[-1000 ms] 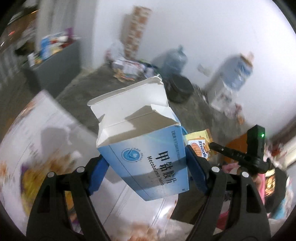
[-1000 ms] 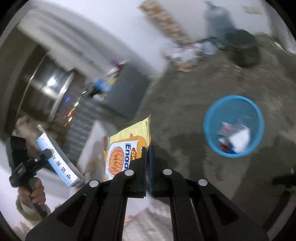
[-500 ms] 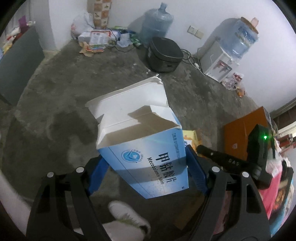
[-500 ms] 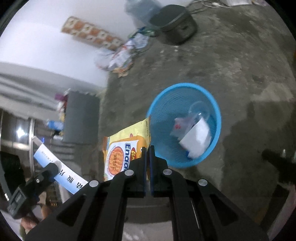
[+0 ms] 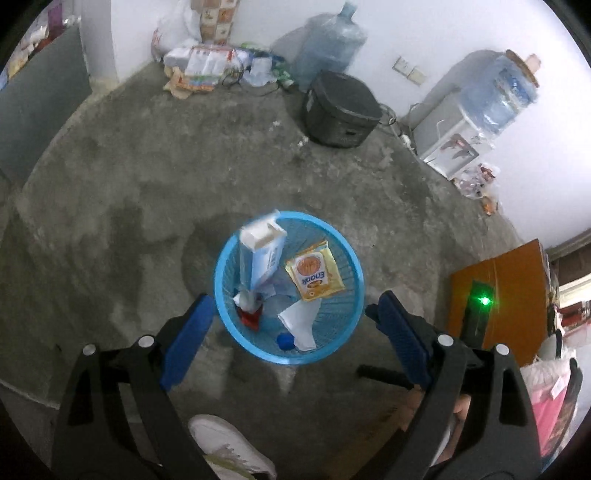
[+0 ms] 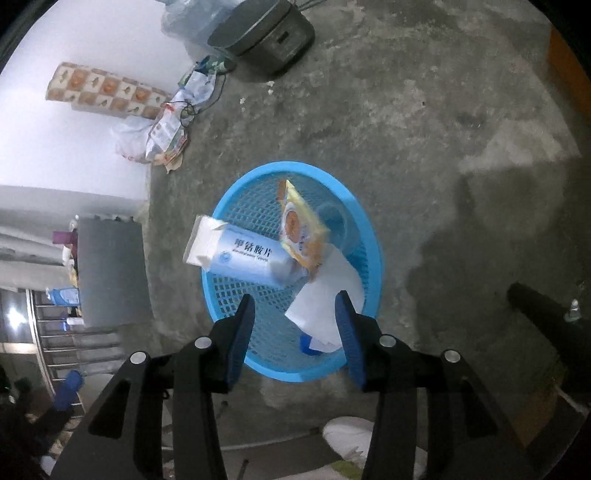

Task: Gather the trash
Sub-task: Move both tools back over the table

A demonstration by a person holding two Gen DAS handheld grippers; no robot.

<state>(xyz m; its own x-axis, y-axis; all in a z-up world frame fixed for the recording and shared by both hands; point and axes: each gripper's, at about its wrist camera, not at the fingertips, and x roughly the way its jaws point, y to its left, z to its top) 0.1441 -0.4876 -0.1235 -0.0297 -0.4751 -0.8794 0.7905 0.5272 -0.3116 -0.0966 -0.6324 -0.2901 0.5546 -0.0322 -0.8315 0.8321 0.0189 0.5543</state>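
A blue mesh waste basket (image 5: 225, 317) (image 6: 236, 295) stands on the concrete floor below both grippers. The blue-and-white medicine box (image 5: 263, 254) (image 6: 240, 254) leans against the basket's rim, its lower end inside. The yellow snack packet (image 5: 314, 271) (image 6: 301, 232) lies in the basket beside it, over white paper (image 5: 299, 321) (image 6: 325, 291) and other scraps. My left gripper (image 5: 288, 310) hangs above the basket, jaws opening wide, with nothing between them. My right gripper (image 6: 295, 301) also hangs above it, jaws opening, gripping nothing.
A black rice cooker (image 5: 341, 109) (image 6: 262, 29), water bottles (image 5: 332, 44), a water dispenser (image 5: 450, 144) and a litter pile (image 5: 207, 66) line the wall. An orange box (image 5: 513, 295) sits right. A white shoe (image 5: 229, 450) (image 6: 351, 435) is near the bottom edge.
Both grippers came down over the basket and let go. The medicine box left my left gripper and the snack packet left my right; both now rest in the basket.
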